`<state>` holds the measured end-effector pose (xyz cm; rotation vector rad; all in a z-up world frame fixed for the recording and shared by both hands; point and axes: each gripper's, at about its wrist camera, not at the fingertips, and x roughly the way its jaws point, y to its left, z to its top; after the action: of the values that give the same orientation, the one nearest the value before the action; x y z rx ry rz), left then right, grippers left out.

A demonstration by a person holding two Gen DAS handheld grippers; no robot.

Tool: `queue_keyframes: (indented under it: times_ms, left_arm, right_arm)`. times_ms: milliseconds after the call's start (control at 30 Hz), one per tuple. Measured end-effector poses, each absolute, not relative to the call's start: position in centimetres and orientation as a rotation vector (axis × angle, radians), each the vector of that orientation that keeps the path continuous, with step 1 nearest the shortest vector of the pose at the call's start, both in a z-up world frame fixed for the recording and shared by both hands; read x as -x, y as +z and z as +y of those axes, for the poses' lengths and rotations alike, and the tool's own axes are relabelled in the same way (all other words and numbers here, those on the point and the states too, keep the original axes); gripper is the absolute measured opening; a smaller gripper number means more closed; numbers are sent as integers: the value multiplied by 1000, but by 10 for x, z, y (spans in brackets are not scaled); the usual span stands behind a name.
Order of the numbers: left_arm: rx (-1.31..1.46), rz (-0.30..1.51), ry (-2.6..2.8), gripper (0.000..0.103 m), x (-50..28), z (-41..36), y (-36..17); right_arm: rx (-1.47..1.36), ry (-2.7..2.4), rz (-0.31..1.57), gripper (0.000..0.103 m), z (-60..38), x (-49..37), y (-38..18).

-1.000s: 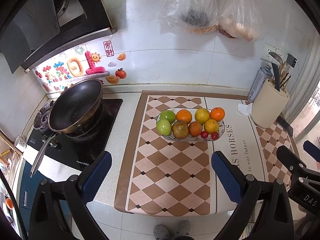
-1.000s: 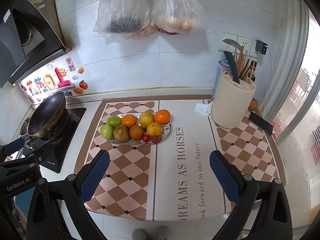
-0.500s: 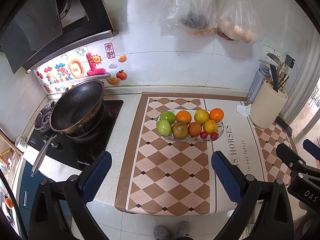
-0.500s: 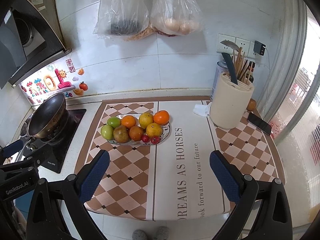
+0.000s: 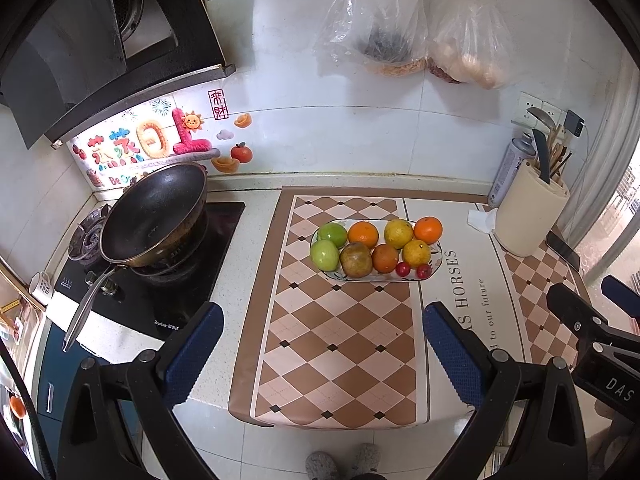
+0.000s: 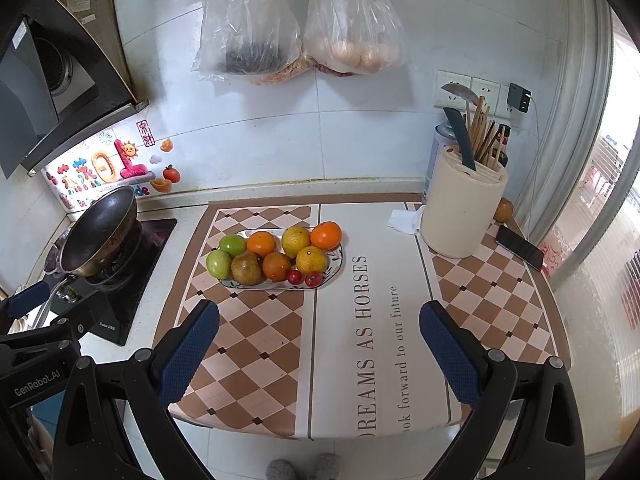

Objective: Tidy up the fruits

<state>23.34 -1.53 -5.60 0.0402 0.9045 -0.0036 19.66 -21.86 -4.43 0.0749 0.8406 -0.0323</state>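
Note:
A patterned oval plate [image 5: 437, 265] [image 6: 338, 263] rests on the checkered counter mat, loaded with two green apples [image 5: 325, 255] [image 6: 218, 264], several oranges [image 5: 363, 234] [image 6: 261, 243], yellow citrus [image 5: 398, 233] [image 6: 296, 241], a brownish fruit [image 5: 355, 260] [image 6: 246, 268] and two small red fruits [image 5: 403, 268] [image 6: 295, 277]. My left gripper [image 5: 320, 344] hovers open over the mat's near part, well short of the plate. My right gripper [image 6: 320, 344] is open too, above the mat's white lettered strip, empty. Each gripper shows at the edge of the other's view.
A black wok [image 5: 154, 216] [image 6: 100, 232] sits on the stove at left. A cream utensil holder [image 5: 528, 220] [image 6: 464, 204] with a spray can behind, a tissue [image 6: 404, 220] and a phone [image 6: 519, 246] stand at right. Two plastic bags [image 6: 300, 20] hang on the tiled wall.
Both views have pulled slightly back and up from the counter; the plate looks a little smaller. Both grippers stay open and empty.

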Motion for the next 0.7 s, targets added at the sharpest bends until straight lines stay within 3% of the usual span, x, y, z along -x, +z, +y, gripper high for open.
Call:
queue_keyframes:
  times_ms: [700]
  left_arm:
    - [-42, 892, -7, 102, -221, -18, -53]
  right_arm:
    - [-72, -34, 835, 102, -214, -183, -39]
